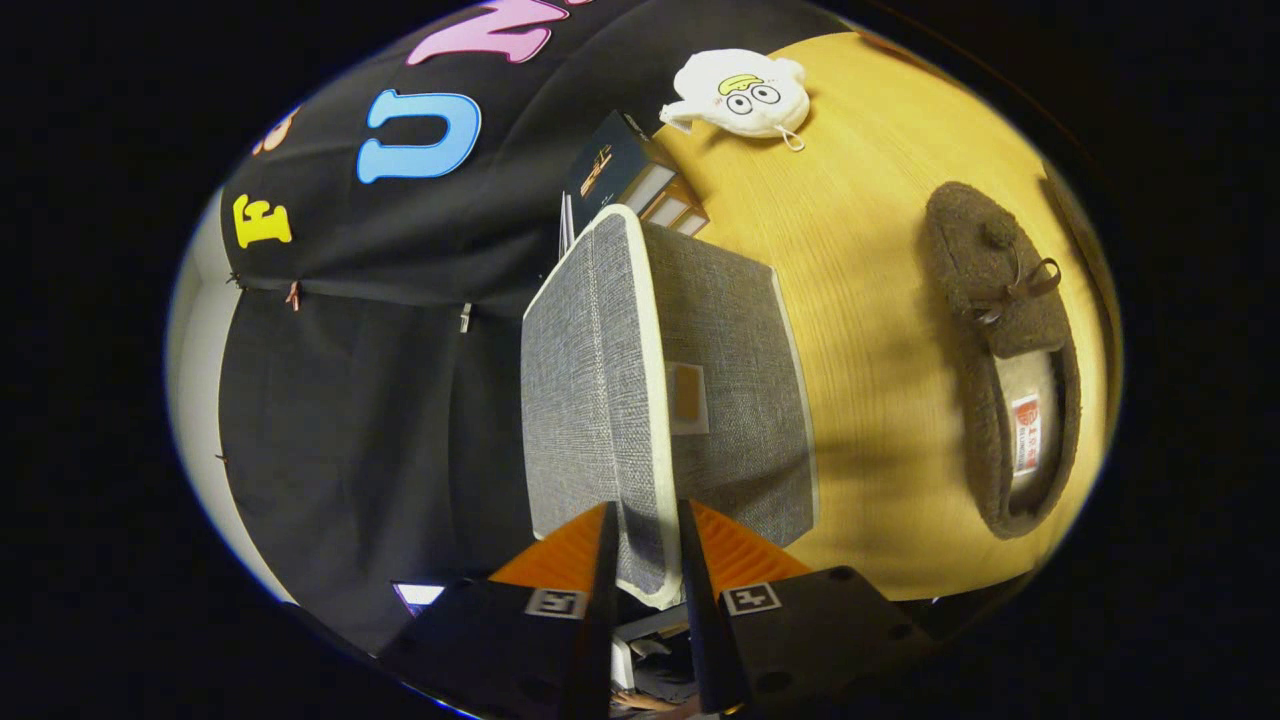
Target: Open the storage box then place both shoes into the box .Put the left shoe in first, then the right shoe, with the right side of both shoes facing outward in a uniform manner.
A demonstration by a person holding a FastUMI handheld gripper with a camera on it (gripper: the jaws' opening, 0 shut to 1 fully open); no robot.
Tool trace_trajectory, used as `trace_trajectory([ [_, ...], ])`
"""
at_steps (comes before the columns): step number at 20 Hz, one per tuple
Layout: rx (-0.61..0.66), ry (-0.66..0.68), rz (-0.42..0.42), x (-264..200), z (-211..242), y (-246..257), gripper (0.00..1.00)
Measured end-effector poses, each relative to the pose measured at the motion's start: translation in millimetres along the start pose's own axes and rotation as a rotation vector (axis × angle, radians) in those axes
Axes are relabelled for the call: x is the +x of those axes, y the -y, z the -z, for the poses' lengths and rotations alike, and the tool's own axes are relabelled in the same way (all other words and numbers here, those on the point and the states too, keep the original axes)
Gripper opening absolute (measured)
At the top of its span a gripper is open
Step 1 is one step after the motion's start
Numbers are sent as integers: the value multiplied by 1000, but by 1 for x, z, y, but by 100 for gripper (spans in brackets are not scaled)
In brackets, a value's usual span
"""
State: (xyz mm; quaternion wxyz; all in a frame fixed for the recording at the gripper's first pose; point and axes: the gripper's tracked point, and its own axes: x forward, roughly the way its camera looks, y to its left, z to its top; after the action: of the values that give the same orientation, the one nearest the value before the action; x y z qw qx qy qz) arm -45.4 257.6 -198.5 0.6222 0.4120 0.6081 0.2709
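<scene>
The tongs (645, 540) are pinching the cream-trimmed edge of a grey fabric lid (590, 380), both fingers pressed against it from either side. The lid belongs to a grey fabric storage box (740, 400) that sits on a yellow wooden tabletop (870, 300). A brown fuzzy slipper (1005, 350) with a small bow lies on the tabletop, well apart from the box. Beyond the box are a few books (640, 180) and a white plush toy (745, 93) with cartoon eyes.
</scene>
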Motion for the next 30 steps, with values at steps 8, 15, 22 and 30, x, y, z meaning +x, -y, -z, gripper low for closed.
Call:
trace_trajectory([
  [8, 8, -11, -49, -11, 2, -13, 5],
  [15, -27, 17, -70, -25, -3, -41, 5],
  [22, -232, 48, -70, -29, -5, -88, 5],
  [30, -345, 10, -110, -15, -5, -173, 5],
])
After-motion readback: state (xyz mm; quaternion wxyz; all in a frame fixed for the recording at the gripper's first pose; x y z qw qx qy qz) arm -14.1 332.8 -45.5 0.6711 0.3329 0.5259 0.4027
